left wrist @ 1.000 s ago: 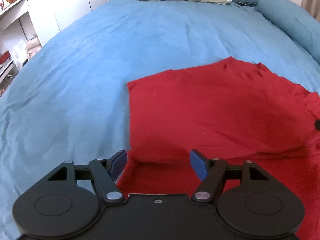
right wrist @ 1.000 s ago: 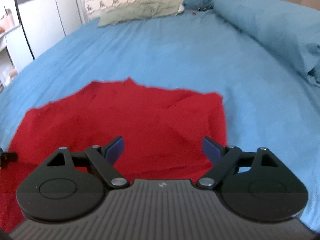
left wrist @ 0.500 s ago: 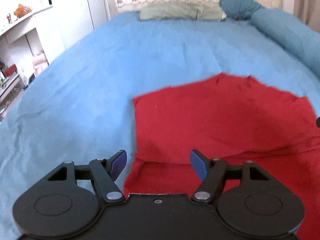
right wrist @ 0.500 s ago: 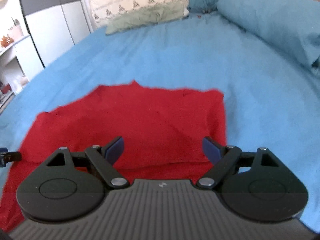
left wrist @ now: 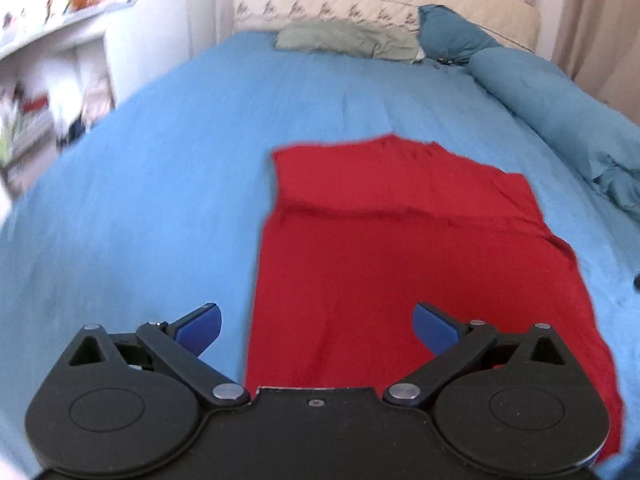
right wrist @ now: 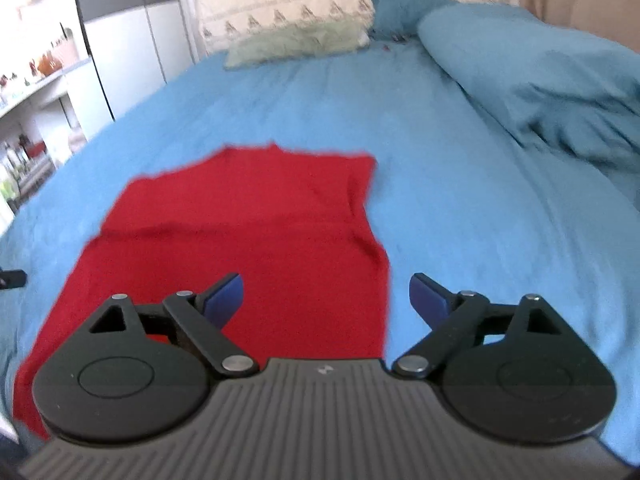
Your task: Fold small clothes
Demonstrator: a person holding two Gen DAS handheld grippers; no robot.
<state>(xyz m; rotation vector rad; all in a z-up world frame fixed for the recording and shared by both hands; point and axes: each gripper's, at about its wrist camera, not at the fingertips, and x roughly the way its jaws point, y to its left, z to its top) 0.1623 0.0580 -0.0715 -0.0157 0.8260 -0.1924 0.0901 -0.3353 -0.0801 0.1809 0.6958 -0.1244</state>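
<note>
Left wrist view first: the left gripper [left wrist: 316,322] hangs with its blue-padded jaws spread wide and nothing between them, straddling the near left edge of the red knit garment [left wrist: 404,264]. That garment lies flat on the light blue bedsheet [left wrist: 152,184], long and roughly rectangular, with a crosswise crease showing in its far part. A pale green pillow [left wrist: 348,40] and a teal rolled duvet [left wrist: 560,108] sit well beyond it, out of the way.

Over to the right wrist view: the right gripper [right wrist: 326,294] is wide open and empty too, poised over the garment's near right edge, one pad above red cloth, the other above bare sheet. The far right corner looks slightly rumpled.

Judging from this, the step in hand is taking hold of the near hem to carry it up toward the far edge. To do it well, both grippers should come down at matching points on the hem, each biting every layer, not just the top one. Lift only a little, move together at an even pace, and keep the cloth taut between them so the fold lands square. That rumpled corner may want smoothing afterwards.
</note>
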